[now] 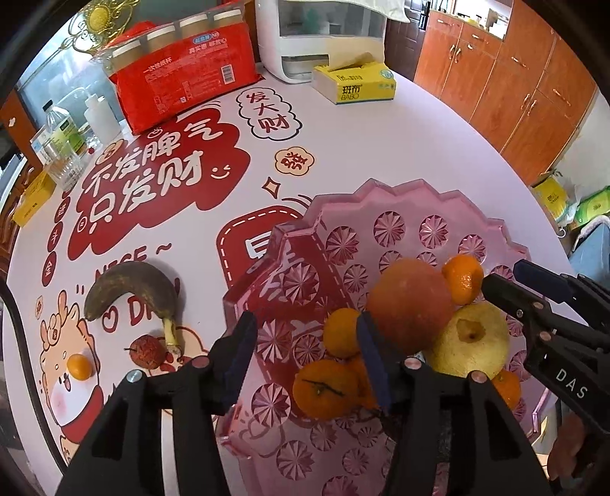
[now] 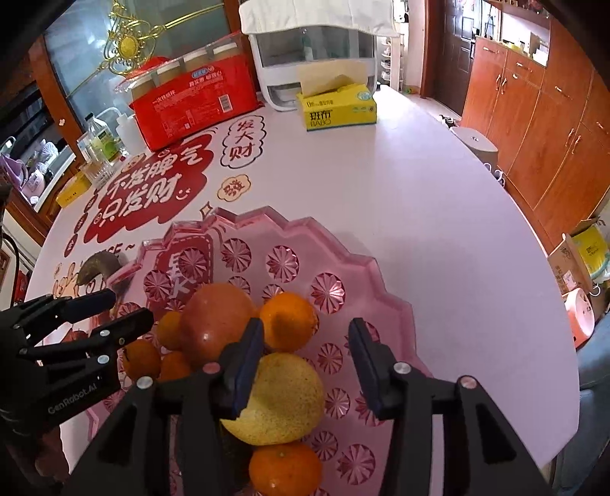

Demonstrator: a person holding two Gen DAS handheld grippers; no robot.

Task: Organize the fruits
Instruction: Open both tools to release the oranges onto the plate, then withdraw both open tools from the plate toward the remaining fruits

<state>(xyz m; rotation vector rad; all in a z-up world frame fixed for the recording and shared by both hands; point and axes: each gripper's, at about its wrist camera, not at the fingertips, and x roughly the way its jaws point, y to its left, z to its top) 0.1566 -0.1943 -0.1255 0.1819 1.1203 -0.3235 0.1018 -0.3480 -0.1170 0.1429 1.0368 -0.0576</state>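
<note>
A pink faceted tray (image 1: 419, 198) holds a big orange-red fruit (image 1: 410, 301), a yellow pear (image 1: 472, 343) and several tangerines (image 1: 328, 389). My left gripper (image 1: 305, 355) hangs open over the tray's left part; one tangerine (image 1: 339, 332) lies beside its right finger, not gripped. My right gripper (image 2: 307, 362) is open above the pear (image 2: 286, 400), its left finger in front of the pear, its right finger apart from it. Left of the tray on the table lie a dark banana (image 1: 129, 286), a lychee (image 1: 145, 351) and a small tangerine (image 1: 78, 367).
At the table's far side stand a red pack of paper cups (image 1: 183, 80), a yellow tissue box (image 1: 354, 84), a white appliance (image 1: 316, 34) and bottles (image 1: 65, 141). Wooden cabinets (image 2: 533, 126) line the right wall. A printed cover lies on the round table (image 2: 438, 229).
</note>
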